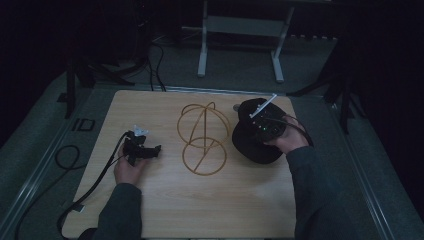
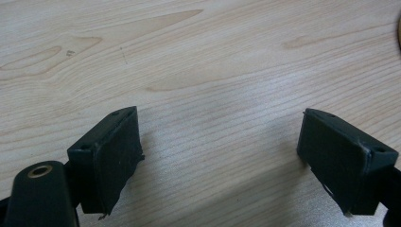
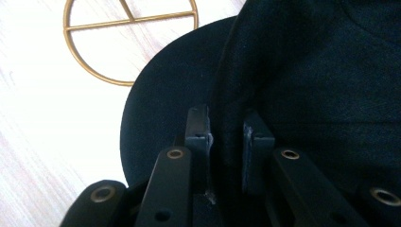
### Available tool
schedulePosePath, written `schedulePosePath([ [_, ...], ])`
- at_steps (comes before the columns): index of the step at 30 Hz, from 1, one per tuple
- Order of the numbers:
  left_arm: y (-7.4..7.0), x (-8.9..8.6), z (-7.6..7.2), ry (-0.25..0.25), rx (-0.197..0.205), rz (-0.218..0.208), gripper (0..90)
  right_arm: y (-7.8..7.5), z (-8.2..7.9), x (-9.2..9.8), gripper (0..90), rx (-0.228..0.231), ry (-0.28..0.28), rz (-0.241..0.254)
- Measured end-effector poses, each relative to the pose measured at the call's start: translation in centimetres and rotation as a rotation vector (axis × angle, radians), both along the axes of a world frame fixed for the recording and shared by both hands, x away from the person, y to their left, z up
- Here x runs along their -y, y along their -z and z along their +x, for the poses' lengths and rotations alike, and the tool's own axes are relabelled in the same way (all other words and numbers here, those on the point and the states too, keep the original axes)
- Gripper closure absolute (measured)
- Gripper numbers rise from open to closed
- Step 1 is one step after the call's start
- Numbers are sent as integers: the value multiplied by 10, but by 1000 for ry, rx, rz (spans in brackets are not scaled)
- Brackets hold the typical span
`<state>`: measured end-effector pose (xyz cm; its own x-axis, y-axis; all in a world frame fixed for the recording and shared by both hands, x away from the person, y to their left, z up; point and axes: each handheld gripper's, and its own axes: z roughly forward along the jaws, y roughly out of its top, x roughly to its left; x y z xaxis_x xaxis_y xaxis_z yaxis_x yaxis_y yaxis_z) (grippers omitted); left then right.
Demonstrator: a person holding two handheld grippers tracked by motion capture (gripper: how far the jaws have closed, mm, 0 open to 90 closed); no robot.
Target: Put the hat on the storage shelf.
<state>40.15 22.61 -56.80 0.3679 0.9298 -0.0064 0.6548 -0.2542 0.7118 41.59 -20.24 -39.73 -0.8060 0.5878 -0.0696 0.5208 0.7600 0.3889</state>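
Right gripper pinched on a fold of black hat, right of gold wire stand. Left gripper wide open, empty over bare table. Best to keep firm pinch, lift slowly, avoid snagging stand.

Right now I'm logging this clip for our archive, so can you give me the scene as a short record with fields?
surface: light wooden table
objects: black hat; gold wire stand
hat position: right of the wire stand, brim close to its lower ring
left gripper: open, nothing between its jaws, over bare wood, left of the stand
right gripper: shut on a fold of the hat's black fabric
stand state: untouched by either gripper
lighting: dim room, dark surroundings
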Motion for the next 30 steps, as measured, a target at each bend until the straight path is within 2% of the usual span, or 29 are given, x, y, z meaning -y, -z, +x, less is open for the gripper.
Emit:
schedulePosePath([
  [7, 0, 0, 0, 0, 0, 0, 138, -8, -2, 0, 776, -6, -24, 5],
  [24, 0, 0, 0, 0, -1, 0, 138, -38, -9, 1, 775, 42, -50, 43],
  [30, 0, 0, 0, 0, -1, 0, 138, -46, -11, -1, 775, 51, -76, 44],
])
